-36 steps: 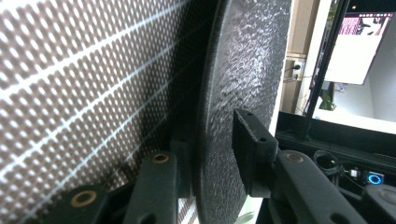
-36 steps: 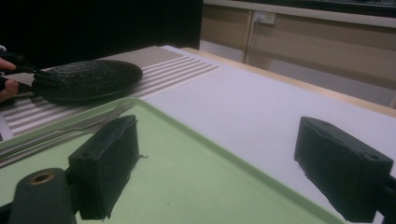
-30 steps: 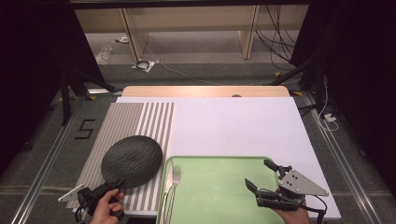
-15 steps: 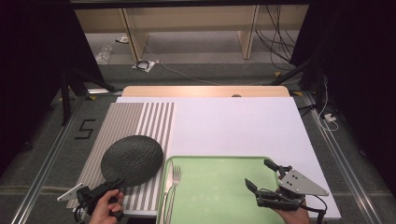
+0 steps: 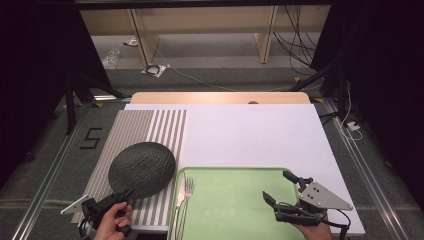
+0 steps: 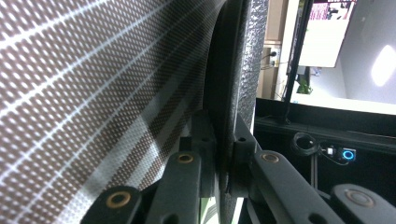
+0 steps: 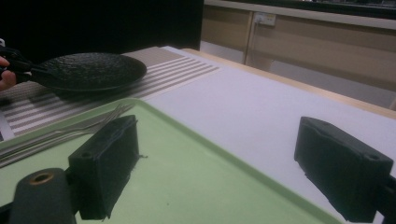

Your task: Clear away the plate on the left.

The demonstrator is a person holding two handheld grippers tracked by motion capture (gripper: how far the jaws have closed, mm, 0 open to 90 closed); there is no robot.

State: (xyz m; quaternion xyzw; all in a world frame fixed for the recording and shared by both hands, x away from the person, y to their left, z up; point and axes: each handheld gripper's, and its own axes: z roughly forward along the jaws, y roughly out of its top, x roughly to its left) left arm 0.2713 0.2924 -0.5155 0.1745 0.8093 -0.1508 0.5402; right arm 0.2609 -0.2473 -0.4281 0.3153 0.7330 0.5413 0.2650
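Now the black plate (image 5: 142, 169), clamped at its seven o'clock rim by the left gripper (image 5: 126, 194), has been lowered almost flat over the striped mat (image 5: 150, 127); the right gripper (image 5: 281, 192) is held wide, empty.

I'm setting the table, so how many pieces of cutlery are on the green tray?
2: a fork and a knife lie side by side along the left edge of the tray, knife outermost. The tray's near edge is cut off, so more could be hidden.
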